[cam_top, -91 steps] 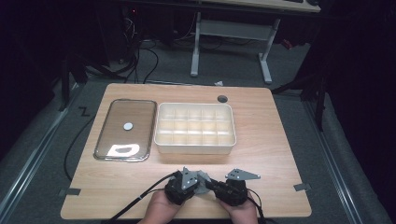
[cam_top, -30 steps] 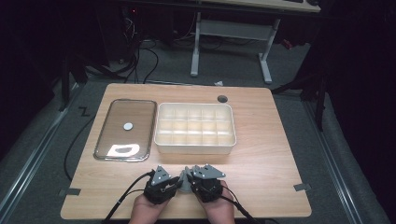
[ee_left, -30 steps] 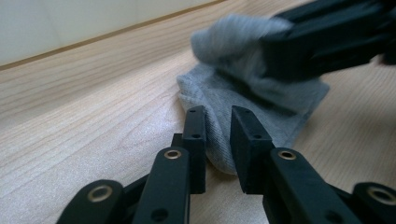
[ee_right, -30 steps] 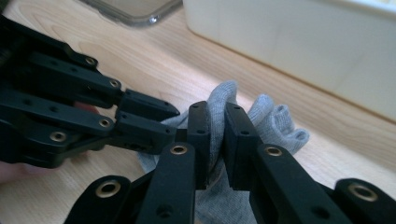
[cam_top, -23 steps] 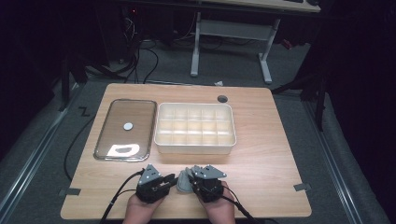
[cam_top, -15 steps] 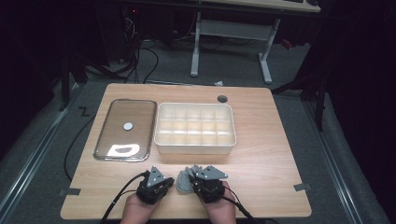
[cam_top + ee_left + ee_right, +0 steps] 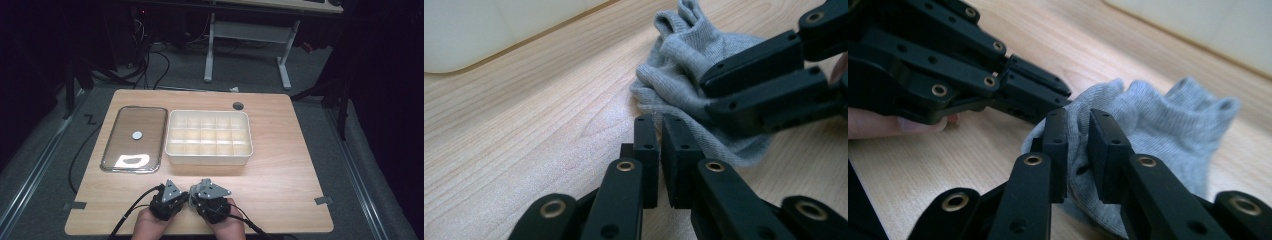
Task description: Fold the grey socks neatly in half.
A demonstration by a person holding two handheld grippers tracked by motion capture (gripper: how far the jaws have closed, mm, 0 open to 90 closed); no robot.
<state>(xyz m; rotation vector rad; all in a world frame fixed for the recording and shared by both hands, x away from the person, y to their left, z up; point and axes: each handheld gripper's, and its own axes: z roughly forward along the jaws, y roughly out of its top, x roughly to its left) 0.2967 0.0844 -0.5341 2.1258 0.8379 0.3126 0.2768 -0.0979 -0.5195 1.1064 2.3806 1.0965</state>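
Note:
A small grey sock (image 7: 684,75) lies crumpled on the wooden table near its front edge, between my two grippers. My right gripper (image 7: 1078,125) is shut on the sock (image 7: 1158,120), with grey cloth showing between its jaws. My left gripper (image 7: 659,131) has its jaws nearly together with only a thin dark slit between them. Its tips rest at the sock's near edge, and I see no cloth between them. In the high view the left gripper (image 7: 184,199) and right gripper (image 7: 196,196) point at each other, almost touching, with a hand behind each.
A white box (image 7: 208,159) divided into several compartments stands at the table's middle, just beyond the grippers. Left of it lies a shiny metal tray (image 7: 112,150) with a small white disc (image 7: 136,134) on it. A dark round hole (image 7: 238,105) is near the far edge.
Both grippers moved left along the front edge from three seconds ago. The left one drew slightly away to the left, then came back toward the right gripper, which has stayed put lately.

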